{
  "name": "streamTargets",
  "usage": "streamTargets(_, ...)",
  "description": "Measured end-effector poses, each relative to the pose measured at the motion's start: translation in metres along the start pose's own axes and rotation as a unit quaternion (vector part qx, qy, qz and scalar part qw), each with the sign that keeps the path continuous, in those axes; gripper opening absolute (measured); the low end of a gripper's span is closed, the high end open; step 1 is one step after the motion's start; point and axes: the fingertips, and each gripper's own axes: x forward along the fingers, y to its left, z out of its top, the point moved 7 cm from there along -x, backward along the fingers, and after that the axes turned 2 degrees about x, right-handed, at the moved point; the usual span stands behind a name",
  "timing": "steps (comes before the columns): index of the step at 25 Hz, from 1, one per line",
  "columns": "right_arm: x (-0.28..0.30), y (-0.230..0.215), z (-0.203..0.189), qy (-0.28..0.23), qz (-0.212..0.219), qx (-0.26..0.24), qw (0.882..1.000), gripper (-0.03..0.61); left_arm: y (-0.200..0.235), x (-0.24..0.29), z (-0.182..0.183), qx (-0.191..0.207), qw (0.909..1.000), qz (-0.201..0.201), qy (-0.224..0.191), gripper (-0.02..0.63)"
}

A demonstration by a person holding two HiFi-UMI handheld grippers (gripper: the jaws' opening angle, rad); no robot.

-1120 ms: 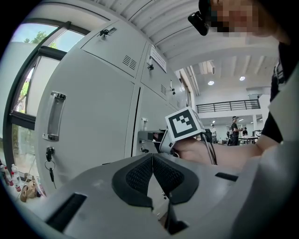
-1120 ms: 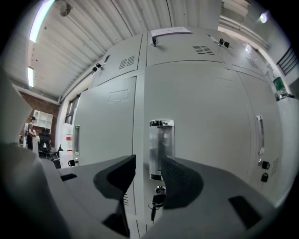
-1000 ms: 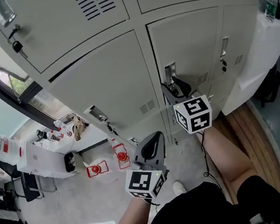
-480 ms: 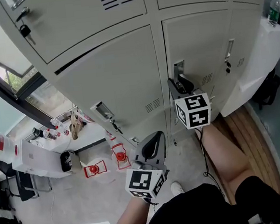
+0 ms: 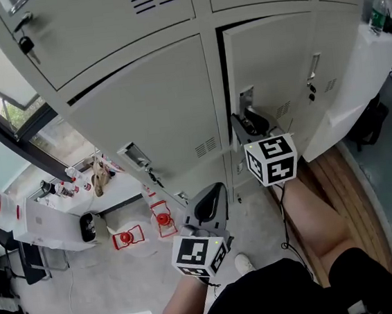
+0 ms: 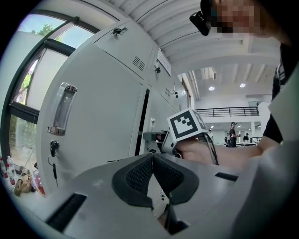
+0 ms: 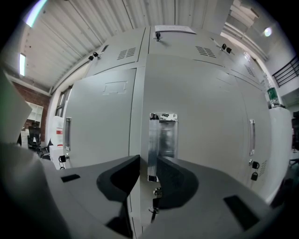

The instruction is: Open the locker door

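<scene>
The grey locker door (image 5: 273, 61) has a metal pull handle (image 5: 246, 100) on its left side. A dark gap (image 5: 224, 80) shows along the door's left edge, so it stands slightly ajar. My right gripper (image 5: 248, 123) is at that handle. In the right gripper view the handle (image 7: 162, 133) sits between the jaws, and the right gripper (image 7: 148, 161) is shut on it. A key hangs just below the handle. My left gripper (image 5: 212, 194) hangs lower and to the left, away from the lockers. In its own view the left gripper (image 6: 153, 158) is shut with nothing in it.
Neighbouring locker doors (image 5: 149, 109) with handles and hanging keys (image 5: 148, 175) stand left and right. A window (image 5: 1, 90) is far left. Red items (image 5: 162, 219) lie on the floor below. A white table (image 5: 355, 80) and wooden boards (image 5: 344, 179) are at the right.
The right gripper's jaws have closed on the handle. A dark gap has appeared along the door's left edge. The left gripper has stayed where it was.
</scene>
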Motion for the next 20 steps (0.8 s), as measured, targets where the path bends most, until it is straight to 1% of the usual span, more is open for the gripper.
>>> streamTargets(5, -0.02, -0.003, -0.003, -0.003, 0.018, 0.001, 1.0, 0.164, -0.013, 0.007, 0.0, -0.001, 1.0, -0.007, -0.002, 0.017)
streamTargets(11, -0.054, -0.013, -0.008, -0.01, 0.056, -0.002, 0.998, 0.166, -0.044, 0.019, 0.003, 0.005, 0.9997, -0.025, -0.003, 0.017)
streamTargets(14, -0.072, -0.02, -0.01, -0.014, 0.067, -0.008, 0.998, 0.169, -0.058, 0.025, 0.003, 0.008, 0.9995, -0.03, -0.001, 0.017)
streamTargets(20, -0.111, -0.043, -0.015, -0.008, 0.084, -0.011, 0.996, 0.2, -0.096, 0.038, 0.005, 0.013, 0.999, -0.042, -0.002, 0.017)
